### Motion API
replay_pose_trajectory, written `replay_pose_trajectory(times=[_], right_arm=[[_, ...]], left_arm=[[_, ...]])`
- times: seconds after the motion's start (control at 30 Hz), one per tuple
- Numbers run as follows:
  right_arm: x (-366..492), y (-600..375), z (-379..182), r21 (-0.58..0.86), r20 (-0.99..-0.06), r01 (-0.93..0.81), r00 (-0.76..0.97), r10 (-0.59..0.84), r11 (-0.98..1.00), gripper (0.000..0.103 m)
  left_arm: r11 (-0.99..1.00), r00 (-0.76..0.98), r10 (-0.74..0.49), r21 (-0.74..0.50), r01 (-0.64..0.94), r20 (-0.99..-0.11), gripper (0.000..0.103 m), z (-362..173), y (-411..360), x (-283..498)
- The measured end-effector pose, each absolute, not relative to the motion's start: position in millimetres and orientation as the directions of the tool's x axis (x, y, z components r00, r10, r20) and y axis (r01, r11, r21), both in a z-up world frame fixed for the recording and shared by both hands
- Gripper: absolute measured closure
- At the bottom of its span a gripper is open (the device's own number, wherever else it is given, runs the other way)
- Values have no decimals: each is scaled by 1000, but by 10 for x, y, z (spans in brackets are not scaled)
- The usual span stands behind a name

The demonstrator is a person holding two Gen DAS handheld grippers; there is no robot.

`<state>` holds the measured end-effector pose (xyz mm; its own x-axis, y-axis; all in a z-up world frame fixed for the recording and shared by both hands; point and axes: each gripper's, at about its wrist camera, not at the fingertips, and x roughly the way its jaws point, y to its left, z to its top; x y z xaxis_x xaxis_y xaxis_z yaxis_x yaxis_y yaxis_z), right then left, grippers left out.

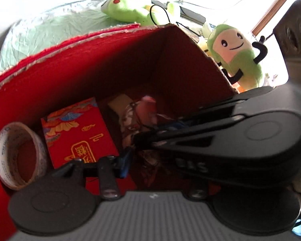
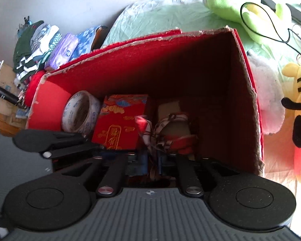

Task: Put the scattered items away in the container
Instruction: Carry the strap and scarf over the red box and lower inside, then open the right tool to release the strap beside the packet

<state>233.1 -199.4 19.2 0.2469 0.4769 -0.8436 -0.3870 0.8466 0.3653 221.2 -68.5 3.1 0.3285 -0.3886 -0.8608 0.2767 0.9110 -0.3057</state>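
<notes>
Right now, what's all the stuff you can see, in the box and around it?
Box: one, red, on the bed.
Tape roll: one, clear with blue print, inside the box at its left.
Envelope: one, red and gold, inside, beside the tape.
Cloth bundle: one, white and red, inside, right of the envelope.
Frog plush: one, green, behind the box.
Smiling plush: one, green and cream, right of the box.
Folded clothes: a pile, green, white, blue, far left.
Left gripper: black, over the box.
Right gripper: black, nearly closed, over the box.

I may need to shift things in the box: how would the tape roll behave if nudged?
The tape roll leans tilted against the red box wall, so it would probably roll or topple flat. Its hollow core suggests it is light.
</notes>
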Motion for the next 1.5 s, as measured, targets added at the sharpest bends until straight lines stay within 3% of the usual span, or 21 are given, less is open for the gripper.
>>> replay_pose_trajectory(times=[0.1,0.73,1.5], right_arm=[[2303,-1990,174,354,-831,-379,293,474,855,73],[2331,-1995,176,388,-811,-386,289,509,837,71],[2319,-2017,181,412,-782,-396,308,541,821,71]], left_arm=[[908,329,-403,-329,258,-854,57,30,-638,2206],[930,353,-350,-275,246,-867,56,44,-681,2195],[965,392,-222,-144,220,-893,46,64,-774,2181]])
